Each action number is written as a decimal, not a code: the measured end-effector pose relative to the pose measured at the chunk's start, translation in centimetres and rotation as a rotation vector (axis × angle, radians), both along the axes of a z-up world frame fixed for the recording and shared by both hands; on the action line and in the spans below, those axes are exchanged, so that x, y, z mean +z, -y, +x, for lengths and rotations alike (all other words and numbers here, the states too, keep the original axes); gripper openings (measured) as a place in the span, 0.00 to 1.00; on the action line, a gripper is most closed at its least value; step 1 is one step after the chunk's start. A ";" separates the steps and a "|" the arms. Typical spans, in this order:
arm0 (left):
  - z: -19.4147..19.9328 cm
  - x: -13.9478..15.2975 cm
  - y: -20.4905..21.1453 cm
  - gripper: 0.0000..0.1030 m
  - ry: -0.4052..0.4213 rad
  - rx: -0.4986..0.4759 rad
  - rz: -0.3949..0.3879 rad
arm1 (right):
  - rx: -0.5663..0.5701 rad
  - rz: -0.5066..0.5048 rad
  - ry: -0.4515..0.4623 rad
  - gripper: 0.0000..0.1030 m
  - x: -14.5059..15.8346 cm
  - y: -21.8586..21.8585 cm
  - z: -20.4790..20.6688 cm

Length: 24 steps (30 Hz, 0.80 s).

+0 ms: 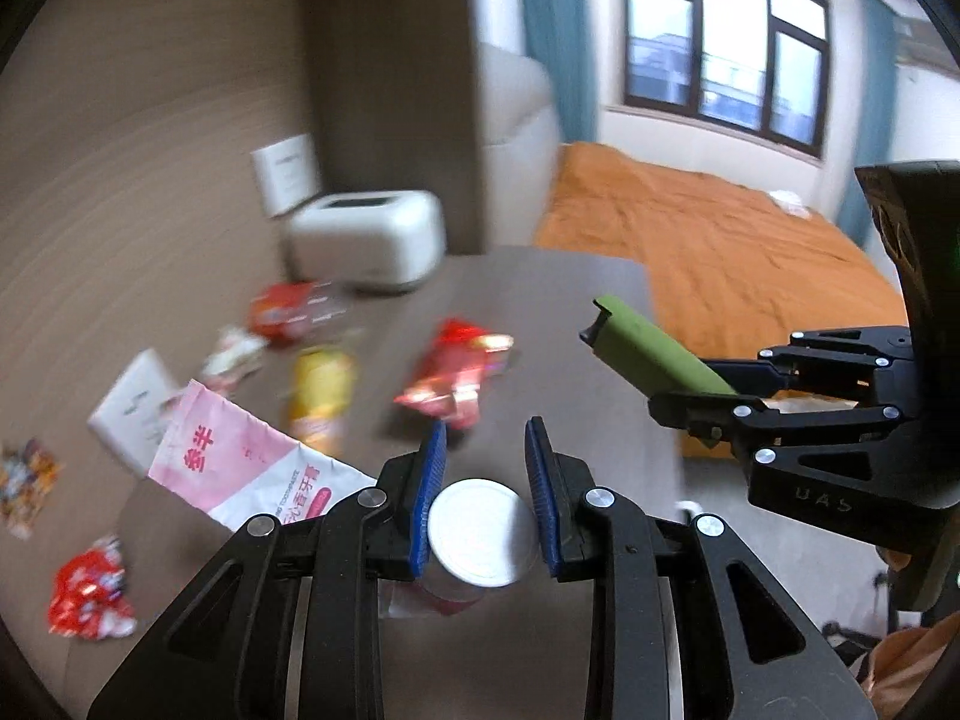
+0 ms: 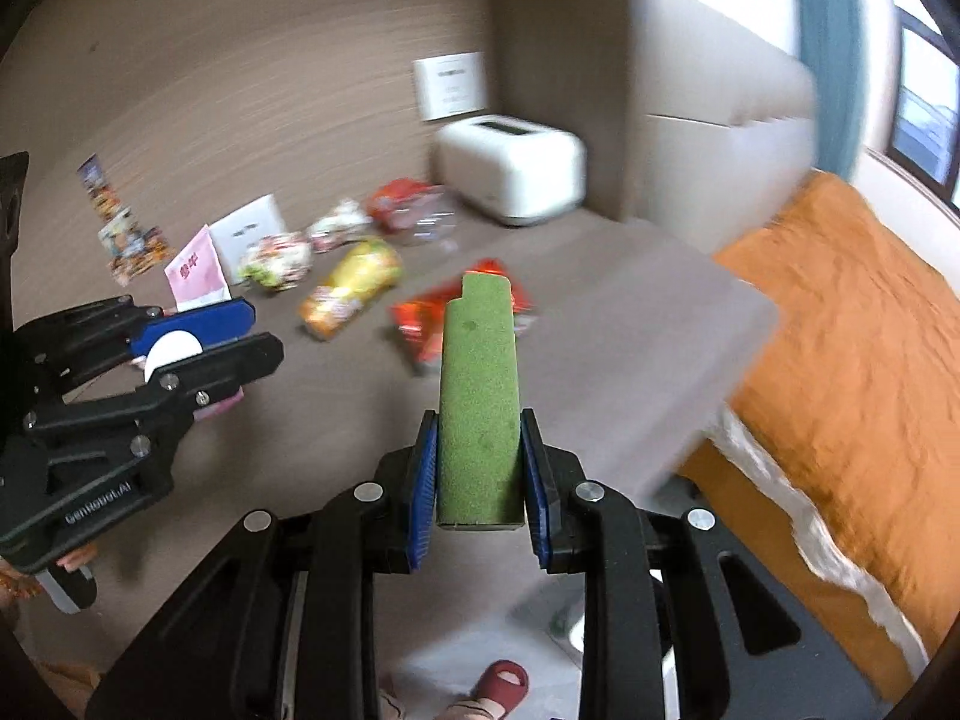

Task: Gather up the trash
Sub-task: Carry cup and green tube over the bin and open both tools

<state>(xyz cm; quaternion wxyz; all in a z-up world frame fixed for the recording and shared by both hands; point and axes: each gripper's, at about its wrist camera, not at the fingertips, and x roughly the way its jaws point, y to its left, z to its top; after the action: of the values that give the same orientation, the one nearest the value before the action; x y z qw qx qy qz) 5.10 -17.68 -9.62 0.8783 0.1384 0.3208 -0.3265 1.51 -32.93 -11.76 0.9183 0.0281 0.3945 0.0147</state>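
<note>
Both the left gripper (image 1: 485,483) and right gripper (image 2: 480,480) have black linkage frames, silver screws and ribbed blue pads (image 1: 429,495).

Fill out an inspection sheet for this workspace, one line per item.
Surface: brown table, wrappers scattered across it.
Job's things: red wrapper, yellow packet, pink toothpaste box, white-lidded container, green block.
Clutter: white toaster, cards against the wall.
Grippers: left gripper shut on the white-lidded container; right gripper shut on the green block.
Cables: nothing seen.
Surroundings: orange bed, window.
</note>
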 end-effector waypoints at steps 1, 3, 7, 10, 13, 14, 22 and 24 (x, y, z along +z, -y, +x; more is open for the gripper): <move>-0.3 -0.2 1.4 0.26 -0.002 -0.029 0.003 | -0.032 -0.004 -0.002 0.26 0.0 1.1 -0.7; -0.7 -0.7 3.8 0.26 -0.012 -0.082 0.007 | -0.094 -0.004 -0.008 0.26 -0.1 3.2 -2.0; -1.9 -1.9 9.1 0.26 -0.043 -0.193 0.014 | -0.200 -0.008 -0.029 0.26 -0.7 7.0 -4.6; -2.8 -2.8 12.6 0.26 -0.066 -0.268 0.017 | -0.278 0.004 -0.049 0.26 -1.4 9.8 -6.3; -3.7 -3.9 16.1 0.26 -0.094 -0.329 0.023 | -0.342 0.020 -0.071 0.26 -2.1 12.5 -7.9; -4.0 -4.3 17.2 0.26 -0.105 -0.348 0.025 | -0.359 0.025 -0.077 0.26 -2.4 13.1 -8.2; -6.8 -9.4 24.6 0.26 -0.194 -0.500 0.077 | -0.455 0.045 -0.134 0.26 -5.0 17.7 -10.6; -7.2 -11.0 25.8 0.26 -0.215 -0.523 0.100 | -0.468 0.059 -0.153 0.26 -6.3 18.5 -10.8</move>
<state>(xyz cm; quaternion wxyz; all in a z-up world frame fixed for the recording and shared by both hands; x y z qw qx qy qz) -2.08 -43.52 -20.67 0.7175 0.2241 0.3810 -0.5384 -9.28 -51.42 -18.02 0.8630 0.1466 0.4450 -0.1892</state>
